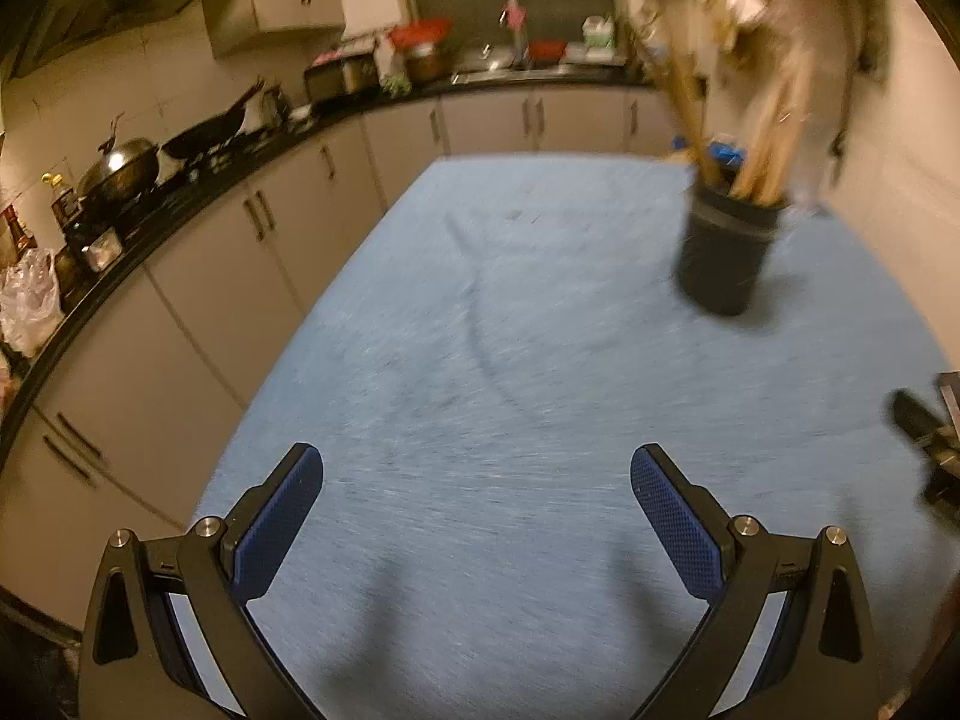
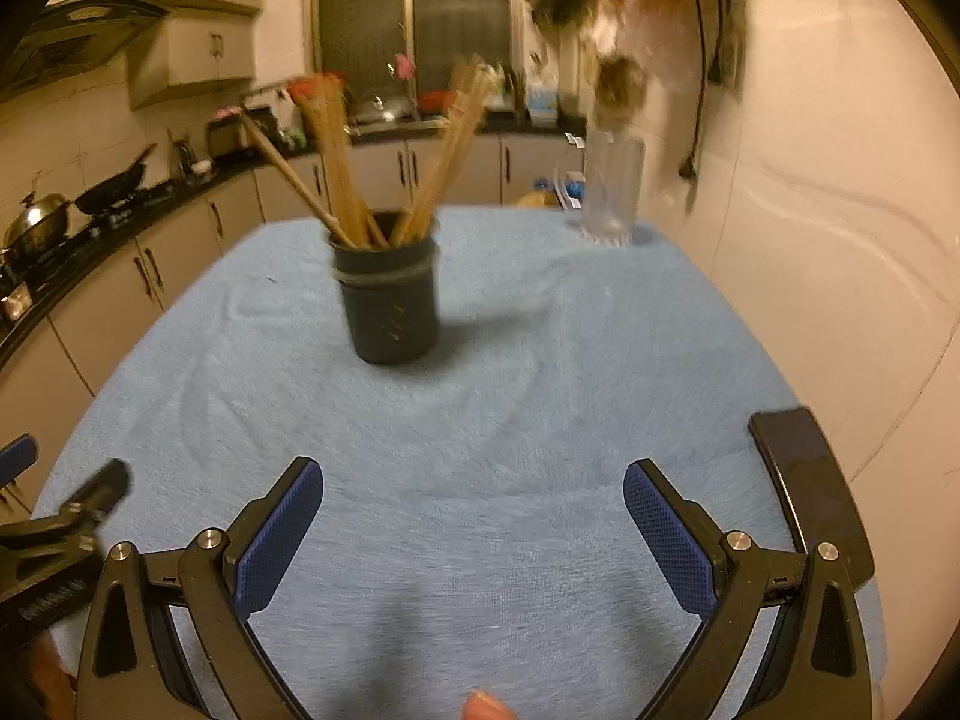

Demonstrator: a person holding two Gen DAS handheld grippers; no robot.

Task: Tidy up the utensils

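Standing upright on the blue-clothed desk (image 2: 492,432), the dark holder (image 2: 391,294) carries wooden utensils (image 2: 336,156) fanned above its rim, at 12 o'clock from the right gripper (image 2: 474,534) and 1 o'clock from the left gripper (image 1: 477,516). Both grippers' jaws are spread wide, empty. A clear glass (image 2: 612,189) stands at 1 o'clock behind the holder; a dark phone (image 2: 804,480) lies at 3 o'clock.
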